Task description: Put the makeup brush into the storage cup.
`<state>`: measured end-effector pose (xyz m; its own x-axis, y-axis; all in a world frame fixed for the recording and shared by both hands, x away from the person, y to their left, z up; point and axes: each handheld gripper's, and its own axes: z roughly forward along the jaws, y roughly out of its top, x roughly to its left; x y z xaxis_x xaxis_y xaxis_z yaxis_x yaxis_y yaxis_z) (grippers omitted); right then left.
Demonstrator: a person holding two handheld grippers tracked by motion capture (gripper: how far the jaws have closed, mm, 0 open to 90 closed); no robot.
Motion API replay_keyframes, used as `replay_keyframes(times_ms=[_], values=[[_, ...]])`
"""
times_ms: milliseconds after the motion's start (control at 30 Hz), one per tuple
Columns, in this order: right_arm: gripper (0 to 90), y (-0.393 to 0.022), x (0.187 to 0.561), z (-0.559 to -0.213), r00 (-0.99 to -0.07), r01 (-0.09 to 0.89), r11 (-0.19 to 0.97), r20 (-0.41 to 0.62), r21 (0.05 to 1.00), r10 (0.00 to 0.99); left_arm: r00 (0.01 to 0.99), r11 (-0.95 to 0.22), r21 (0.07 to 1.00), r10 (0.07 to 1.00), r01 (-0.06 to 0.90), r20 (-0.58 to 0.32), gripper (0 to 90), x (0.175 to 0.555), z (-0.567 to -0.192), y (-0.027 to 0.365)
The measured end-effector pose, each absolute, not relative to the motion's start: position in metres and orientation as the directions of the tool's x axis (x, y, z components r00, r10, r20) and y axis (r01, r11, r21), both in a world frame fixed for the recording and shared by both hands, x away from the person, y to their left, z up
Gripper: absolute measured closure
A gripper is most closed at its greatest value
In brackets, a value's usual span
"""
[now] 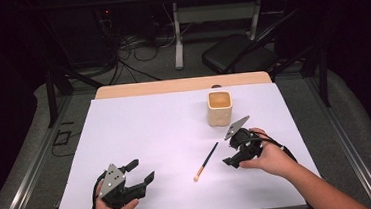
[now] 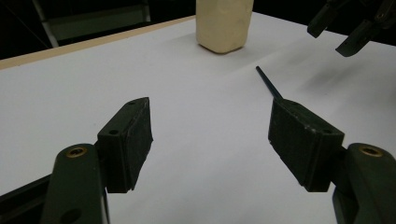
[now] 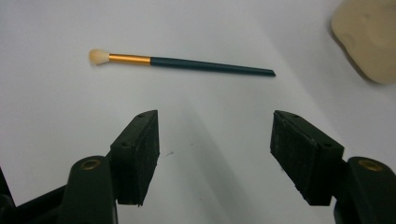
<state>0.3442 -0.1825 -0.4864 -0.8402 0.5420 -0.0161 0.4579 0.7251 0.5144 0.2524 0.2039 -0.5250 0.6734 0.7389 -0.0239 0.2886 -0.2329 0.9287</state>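
High view showed us the brush [image 1: 206, 161] lying flat on the white table [image 1: 140, 133], between our two grippers and nearer the right gripper [image 1: 238, 149], which hovered just beside its dark handle end. Its long axis ran slantwise, bristle tip toward us and handle tip pointing up toward the cream cup [image 1: 220, 108] standing farther back. In the right gripper view the brush [image 3: 182, 63] lay crosswise ahead of the jaws, which stood wide apart and held nothing; we judged that a short reach forward would bring them astride the handle, across its length. Our left gripper [image 1: 138, 177] rested near the front edge, well apart from the brush, jaws likewise spread wide and empty. From the left gripper view we made out just the handle tip [image 2: 268, 84], the rest being hidden behind the right-hand jaw, and the cup [image 2: 224, 24] was cut off at the top. We could not tell what, if anything, the cup held.
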Motion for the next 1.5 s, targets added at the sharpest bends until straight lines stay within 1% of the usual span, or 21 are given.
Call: replay_keyframes(times_ms=[33, 367, 433, 467, 600, 633, 700, 767, 1100, 1400, 1433, 1500], values=[[33.3, -0.183, 0.346, -0.488, -0.843, 0.465, 0.736, -0.010, 0.492, 0.538, 0.673, -0.233, 0.929, 0.739, 0.289, -0.024, 30.2, 0.252, -0.525, 0.204], [34.3, -0.182, 0.347, -0.494, -0.844, 0.485, 0.757, 0.010, 0.438, 0.536, 0.674, -0.232, 0.928, 0.739, 0.291, -0.026, 30.2, 0.252, -0.525, 0.204], [34.5, -0.182, 0.347, -0.495, -0.847, 0.480, 0.763, 0.002, 0.433, 0.532, 0.674, -0.233, 0.928, 0.738, 0.290, -0.025, 30.2, 0.252, -0.525, 0.204], [34.5, -0.182, 0.347, -0.495, -0.847, 0.484, 0.770, 0.001, 0.415, 0.532, 0.674, -0.233, 0.928, 0.738, 0.290, -0.025, 30.3, 0.252, -0.525, 0.204], [34.9, -0.181, 0.347, -0.496, -0.846, 0.478, 0.774, -0.020, 0.414, 0.533, 0.674, -0.232, 0.928, 0.738, 0.291, -0.027, 30.3, 0.252, -0.525, 0.204], [35.3, -0.181, 0.348, -0.496, -0.847, 0.480, 0.783, -0.024, 0.395, 0.531, 0.673, -0.231, 0.929, 0.739, 0.291, -0.027, 30.3, 0.252, -0.525, 0.204], [35.3, -0.181, 0.349, -0.496, -0.841, 0.493, 0.780, -0.019, 0.385, 0.541, 0.673, -0.230, 0.929, 0.739, 0.291, -0.027, 30.3, 0.252, -0.525, 0.203], [35.4, -0.181, 0.350, -0.497, -0.840, 0.492, 0.778, -0.022, 0.390, 0.542, 0.673, -0.230, 0.929, 0.739, 0.291, -0.028, 30.2, 0.252, -0.525, 0.203], [35.6, -0.176, 0.353, -0.499, -0.848, 0.483, 0.802, -0.041, 0.352, 0.529, 0.676, -0.235, 0.927, 0.737, 0.291, -0.025, 30.2, 0.253, -0.525, 0.204], [36.0, -0.158, 0.355, -0.503, -0.870, 0.446, 0.831, -0.057, 0.332, 0.489, 0.677, -0.236, 0.927, 0.736, 0.290, -0.024, 30.2, 0.253, -0.525, 0.203], [36.0, -0.157, 0.355, -0.504, -0.870, 0.443, 0.826, -0.057, 0.348, 0.490, 0.677, -0.236, 0.927, 0.735, 0.291, -0.025, 30.2, 0.253, -0.525, 0.203], [36.0, -0.152, 0.356, -0.502, -0.874, 0.438, 0.836, -0.058, 0.332, 0.482, 0.675, -0.235, 0.928, 0.737, 0.290, -0.025, 30.2, 0.252, -0.525, 0.203]])
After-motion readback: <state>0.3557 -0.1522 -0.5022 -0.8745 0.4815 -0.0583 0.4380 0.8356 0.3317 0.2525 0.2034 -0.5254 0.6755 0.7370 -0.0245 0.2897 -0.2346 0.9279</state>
